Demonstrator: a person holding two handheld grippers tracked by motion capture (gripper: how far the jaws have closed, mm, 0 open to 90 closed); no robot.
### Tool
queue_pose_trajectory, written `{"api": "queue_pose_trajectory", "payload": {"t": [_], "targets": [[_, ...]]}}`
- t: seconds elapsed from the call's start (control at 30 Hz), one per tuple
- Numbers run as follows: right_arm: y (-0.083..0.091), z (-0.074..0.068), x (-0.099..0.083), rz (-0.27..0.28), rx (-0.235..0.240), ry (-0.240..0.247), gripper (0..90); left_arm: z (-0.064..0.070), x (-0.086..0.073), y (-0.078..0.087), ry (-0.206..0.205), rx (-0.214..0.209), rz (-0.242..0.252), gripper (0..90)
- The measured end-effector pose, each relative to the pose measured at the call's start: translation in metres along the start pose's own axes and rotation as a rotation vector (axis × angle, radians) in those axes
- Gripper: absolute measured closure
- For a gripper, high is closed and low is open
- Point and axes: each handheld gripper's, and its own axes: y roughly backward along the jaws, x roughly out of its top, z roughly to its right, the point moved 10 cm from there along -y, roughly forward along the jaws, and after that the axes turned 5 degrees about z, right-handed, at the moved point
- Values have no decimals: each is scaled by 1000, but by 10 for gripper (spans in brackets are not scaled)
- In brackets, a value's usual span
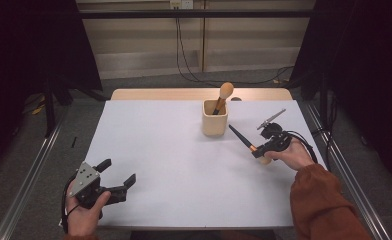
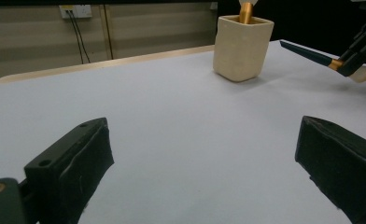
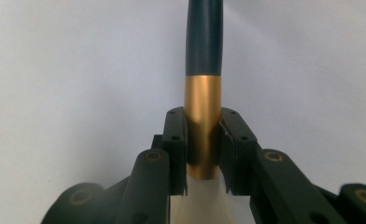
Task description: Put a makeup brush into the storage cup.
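My right gripper sits at the right of the high view, its jaws pinched on the gold metal ferrule of a makeup brush. In the right gripper view the ferrule of the brush is clamped squarely between the two black pads, dark glossy handle running straight up the frame, pale soft bristles below the jaws. From above, the brush's long axis slants from my gripper toward the upper left, the tapered handle tip pointing at the holder, a squarish cream cup with rounded corners standing just beyond that tip, upper centre of the frame. A second brush with a rounded tan head already stands in it, leaning right. I judge the next move turns on tipping my brush upright over that opening.

My left gripper rests at the lower left, jaws spread wide and empty over the smooth white tabletop, well apart from the holder.
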Motion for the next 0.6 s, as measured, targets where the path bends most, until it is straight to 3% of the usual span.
{"api": "queue_pose_trajectory", "payload": {"t": [0.4, 0.6], "targets": [[5, 2, 6, 143, -32, -37, 749, 1, -1, 0, -1, -2, -6, 37], [6, 5, 10, 215, -51, -79, 749, 0, -1, 0, -1, -4, -6, 37]]}}
